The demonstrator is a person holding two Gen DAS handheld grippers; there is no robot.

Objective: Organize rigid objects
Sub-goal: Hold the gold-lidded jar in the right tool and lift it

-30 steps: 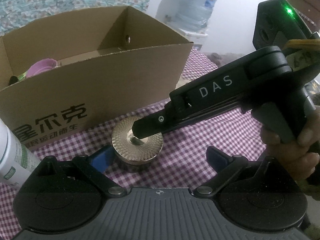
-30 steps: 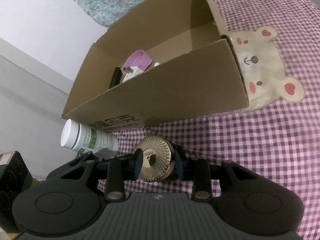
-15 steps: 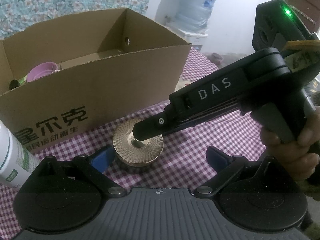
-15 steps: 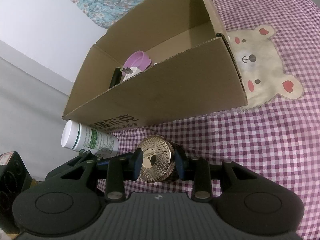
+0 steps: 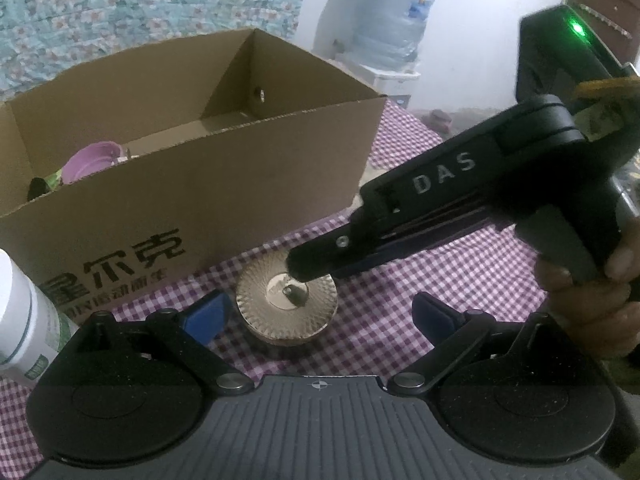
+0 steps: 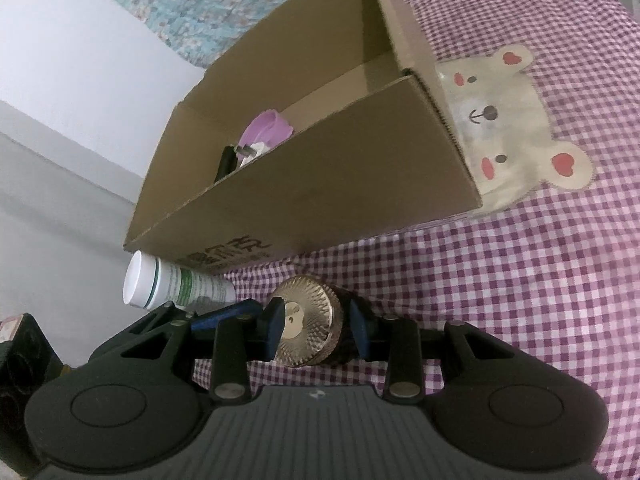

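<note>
A round gold jar with a ribbed lid sits on the purple checked cloth in front of a cardboard box. My right gripper is turned sideways and shut on the gold jar, one pad on the lid, one under the base. In the left wrist view the right gripper reaches in from the right over the jar. My left gripper is open, with the jar between its blue fingertips, not touching. The box holds a purple cup and small items.
A white bottle with a green label lies by the box's near left corner; it also shows in the left wrist view. A bear picture is on the cloth right of the box. A water jug stands behind.
Both views have drawn slightly closer to the jar and box. The right gripper stays shut on the jar, which sits a little lower and nearer in the left view.
</note>
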